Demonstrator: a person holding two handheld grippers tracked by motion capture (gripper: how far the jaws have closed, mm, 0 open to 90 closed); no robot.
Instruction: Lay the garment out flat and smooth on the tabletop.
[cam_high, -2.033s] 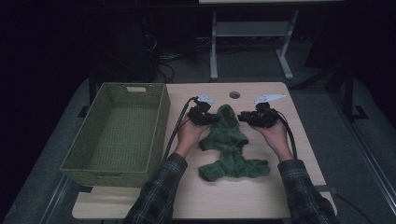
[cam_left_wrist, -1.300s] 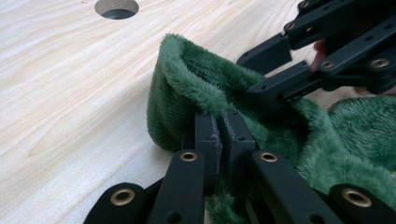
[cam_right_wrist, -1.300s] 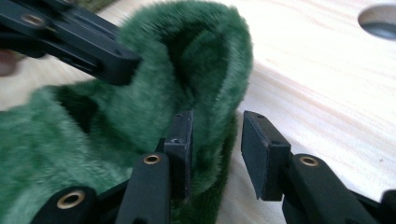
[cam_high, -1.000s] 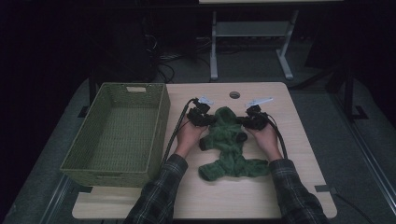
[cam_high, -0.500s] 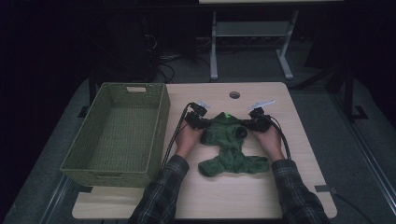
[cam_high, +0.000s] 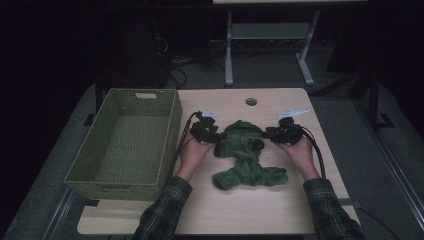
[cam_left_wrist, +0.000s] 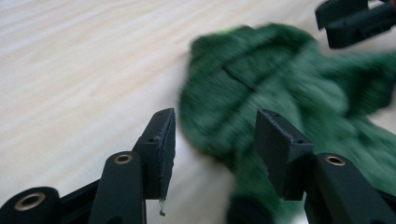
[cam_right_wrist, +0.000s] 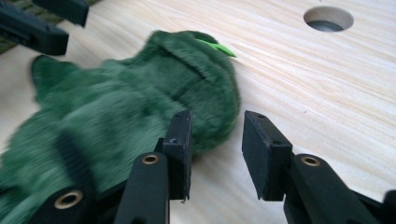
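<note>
Letting go is where you stand now: both sets of jaws have just been opening, and the green fleece garment (cam_high: 246, 155) lies free on the table (cam_high: 260, 210) between them. Your left gripper (cam_left_wrist: 212, 149) has its jaws parted about halfway with nothing pinched; the garment's folded upper part sits just ahead of them and a little toward the far jaw, blurred in the left gripper view. Your right gripper (cam_right_wrist: 215, 151) has its jaws apart by a narrower gap, bare wood showing between the pads, with the fleece just beside the near jaw and not gripped.

As I judge it, the top fold is done: the upper part of the garment looks doubled over onto itself into a rounded, thick pad directly between the two grippers. What is left, I judge, is the lower part, which spreads loose toward you from the jaws, and then moving the bundle into the woven basket (cam_high: 127, 145), standing well off beyond your left gripper with nothing in it.

The garment is dark green, plush and thick, with a small bright green tag (cam_right_wrist: 215, 47) at its far edge.
</note>
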